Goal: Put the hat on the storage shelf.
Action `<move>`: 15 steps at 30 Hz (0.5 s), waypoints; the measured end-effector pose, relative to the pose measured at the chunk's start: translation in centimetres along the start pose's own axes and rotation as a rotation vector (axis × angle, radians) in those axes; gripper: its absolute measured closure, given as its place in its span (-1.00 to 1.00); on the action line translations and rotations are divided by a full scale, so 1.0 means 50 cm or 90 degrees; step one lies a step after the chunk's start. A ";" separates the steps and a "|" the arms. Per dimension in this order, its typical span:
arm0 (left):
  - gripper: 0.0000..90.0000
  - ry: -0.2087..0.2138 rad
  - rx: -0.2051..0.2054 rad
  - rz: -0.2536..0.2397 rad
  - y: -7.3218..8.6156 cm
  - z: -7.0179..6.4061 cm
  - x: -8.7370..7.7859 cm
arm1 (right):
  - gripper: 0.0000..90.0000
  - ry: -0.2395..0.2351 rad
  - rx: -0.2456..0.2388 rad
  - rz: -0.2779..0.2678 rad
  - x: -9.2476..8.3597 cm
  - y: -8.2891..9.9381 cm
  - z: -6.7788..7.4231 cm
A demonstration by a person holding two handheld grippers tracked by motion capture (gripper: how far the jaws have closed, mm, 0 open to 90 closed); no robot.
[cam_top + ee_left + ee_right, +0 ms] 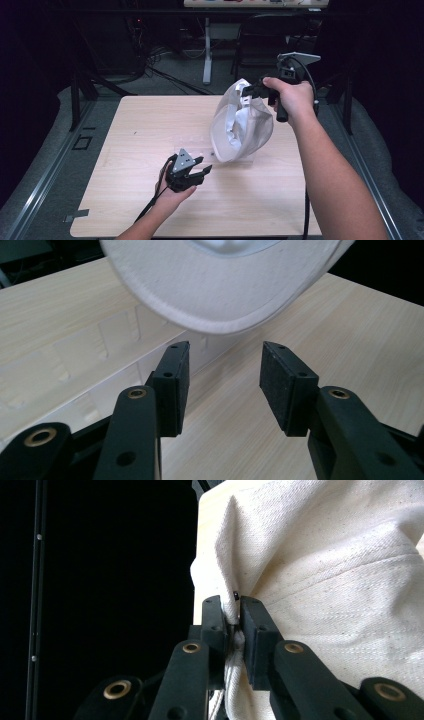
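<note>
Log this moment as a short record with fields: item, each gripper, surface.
item: white fabric cap, lifted, lowest edge near the table
right gripper: shut on the cap's fabric, raised over the table's far right part
left gripper: open, holding nothing, low over the table, jaws pointing at the cap's underside
surface: light wooden table
also there: clear plastic piece beneath the cap
</note>
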State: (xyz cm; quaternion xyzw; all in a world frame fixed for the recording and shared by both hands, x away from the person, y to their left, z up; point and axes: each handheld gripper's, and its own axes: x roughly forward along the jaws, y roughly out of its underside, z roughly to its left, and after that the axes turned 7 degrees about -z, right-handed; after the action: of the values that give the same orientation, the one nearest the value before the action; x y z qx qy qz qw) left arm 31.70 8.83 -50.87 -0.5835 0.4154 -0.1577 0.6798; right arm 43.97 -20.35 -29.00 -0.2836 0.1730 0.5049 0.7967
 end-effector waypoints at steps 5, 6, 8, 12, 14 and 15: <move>0.11 -0.006 0.023 -0.005 -0.016 -0.019 0.020 | 0.82 0.001 0.001 0.001 0.016 -0.002 0.002; 0.09 -0.006 0.025 -0.008 -0.018 -0.021 0.023 | 0.82 0.002 0.001 0.001 0.018 -0.003 0.002; 0.06 -0.005 0.025 -0.007 -0.020 -0.022 0.024 | 0.82 0.002 0.003 0.001 0.020 -0.003 0.002; 0.01 -0.026 0.045 -0.015 -0.027 -0.034 0.037 | 0.82 0.002 0.004 -0.001 0.028 -0.003 0.002; 0.00 -0.026 0.051 -0.018 -0.032 -0.039 0.040 | 0.82 0.003 0.003 0.002 0.030 -0.003 0.002; 0.00 -0.026 0.051 -0.018 -0.032 -0.039 0.040 | 0.82 0.004 0.002 0.003 0.031 -0.003 0.002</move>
State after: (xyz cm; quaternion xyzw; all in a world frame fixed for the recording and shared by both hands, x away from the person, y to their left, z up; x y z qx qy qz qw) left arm 31.87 5.72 -50.11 -0.5644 0.3866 -0.1719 0.7089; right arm 44.76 -19.22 -29.75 -0.2832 0.1768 0.5054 0.7957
